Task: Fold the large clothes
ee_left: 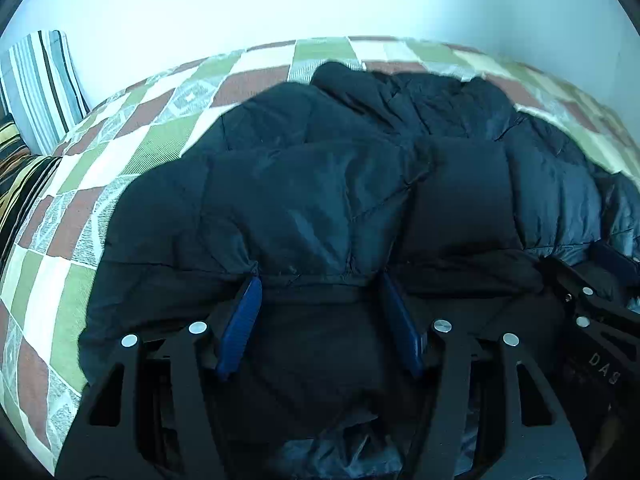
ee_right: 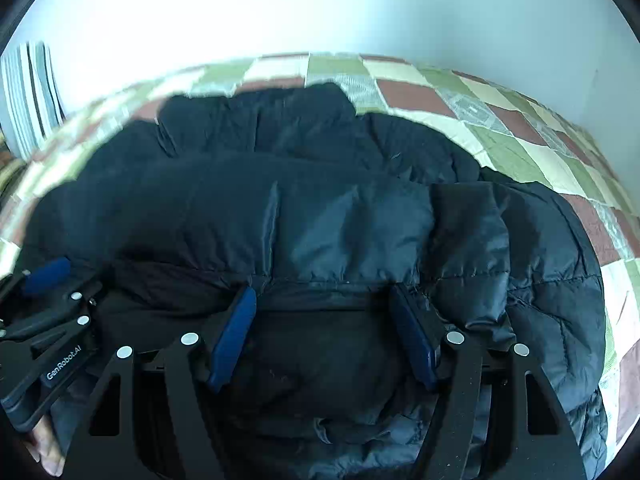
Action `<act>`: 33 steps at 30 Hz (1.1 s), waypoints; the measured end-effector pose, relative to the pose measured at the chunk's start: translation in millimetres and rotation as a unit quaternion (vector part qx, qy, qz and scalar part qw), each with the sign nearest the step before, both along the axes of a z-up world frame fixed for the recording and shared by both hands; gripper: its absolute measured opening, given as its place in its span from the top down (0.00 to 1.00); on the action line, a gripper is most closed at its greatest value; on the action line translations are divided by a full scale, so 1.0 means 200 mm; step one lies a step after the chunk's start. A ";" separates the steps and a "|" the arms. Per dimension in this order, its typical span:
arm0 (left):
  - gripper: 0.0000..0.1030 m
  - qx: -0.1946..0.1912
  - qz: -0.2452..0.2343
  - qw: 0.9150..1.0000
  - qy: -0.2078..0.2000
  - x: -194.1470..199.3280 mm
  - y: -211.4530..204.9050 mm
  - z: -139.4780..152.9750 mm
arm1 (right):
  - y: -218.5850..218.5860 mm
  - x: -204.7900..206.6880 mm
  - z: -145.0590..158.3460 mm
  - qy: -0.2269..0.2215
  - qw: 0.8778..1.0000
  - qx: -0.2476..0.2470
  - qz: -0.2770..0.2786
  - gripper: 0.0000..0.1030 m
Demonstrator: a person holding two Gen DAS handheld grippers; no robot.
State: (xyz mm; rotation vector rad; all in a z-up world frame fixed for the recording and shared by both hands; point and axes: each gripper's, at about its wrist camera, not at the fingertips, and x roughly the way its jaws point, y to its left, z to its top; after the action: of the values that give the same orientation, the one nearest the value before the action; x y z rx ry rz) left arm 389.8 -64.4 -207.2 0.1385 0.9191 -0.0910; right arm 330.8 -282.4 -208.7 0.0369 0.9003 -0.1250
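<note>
My left hand-held gripper [ee_left: 320,308] and right hand-held gripper [ee_right: 326,320] are both spread at the near hem of the black puffer jacket [ee_left: 320,184] on the quilted bed [ee_left: 80,208]. I should pinch both evenly (padding slips easily).

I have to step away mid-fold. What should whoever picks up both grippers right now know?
Left gripper: open, fingers straddling the near edge of the black puffer jacket, nothing clamped.
Right gripper: open, placed the same way further along that edge.
The jacket lies bunched on the checkered quilt.
Done: possibly a first fold; cannot tell.
Left: grip the edge, fold, flatten.
</note>
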 end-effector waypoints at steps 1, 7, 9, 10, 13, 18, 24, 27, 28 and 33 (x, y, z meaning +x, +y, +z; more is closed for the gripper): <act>0.40 -0.010 -0.003 1.000 0.004 -0.03 0.04 0.05 | -0.02 -0.04 0.03 -0.003 1.000 0.011 -0.002 0.31; 0.20 -0.012 0.011 1.000 -0.014 -0.41 0.38 0.19 | -0.16 -0.48 0.22 -0.025 1.000 0.002 -0.016 0.22; 0.19 -0.012 0.029 0.999 -0.011 -0.59 0.53 0.20 | -0.24 -0.65 0.24 -0.022 0.999 -0.006 -0.033 0.22; 0.19 -0.017 0.041 0.999 -0.005 -0.70 0.64 0.20 | -0.29 -0.76 0.24 -0.018 0.999 -0.007 -0.045 0.22; 0.18 -0.024 0.065 0.998 0.006 -0.98 0.85 0.18 | -0.41 -1.04 0.22 -0.007 0.997 -0.002 -0.082 0.21; 0.16 -0.080 0.077 0.993 0.037 -1.32 1.09 0.11 | -0.51 -1.37 0.13 0.026 0.993 0.040 -0.112 0.21; 0.16 -0.172 0.066 0.981 0.056 -1.51 1.16 0.06 | -0.52 -1.56 0.02 0.041 0.987 0.109 -0.111 0.21; 0.16 -0.170 0.036 0.983 0.062 -1.54 1.11 0.05 | -0.47 -1.62 0.01 0.030 0.988 0.113 -0.098 0.21; 0.16 -0.166 0.032 0.984 0.061 -1.55 1.09 0.05 | -0.45 -1.63 0.01 0.030 0.989 0.109 -0.091 0.21; 0.44 -0.172 0.028 0.983 0.056 -1.56 1.06 0.02 | -0.38 -1.69 0.01 0.028 0.990 0.119 -0.068 0.40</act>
State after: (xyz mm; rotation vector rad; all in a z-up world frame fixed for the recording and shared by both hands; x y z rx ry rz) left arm 77.7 147.5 -202.4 -0.2153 1.0049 -0.2047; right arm -7.0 -358.1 -206.4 0.3198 0.9646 -0.1461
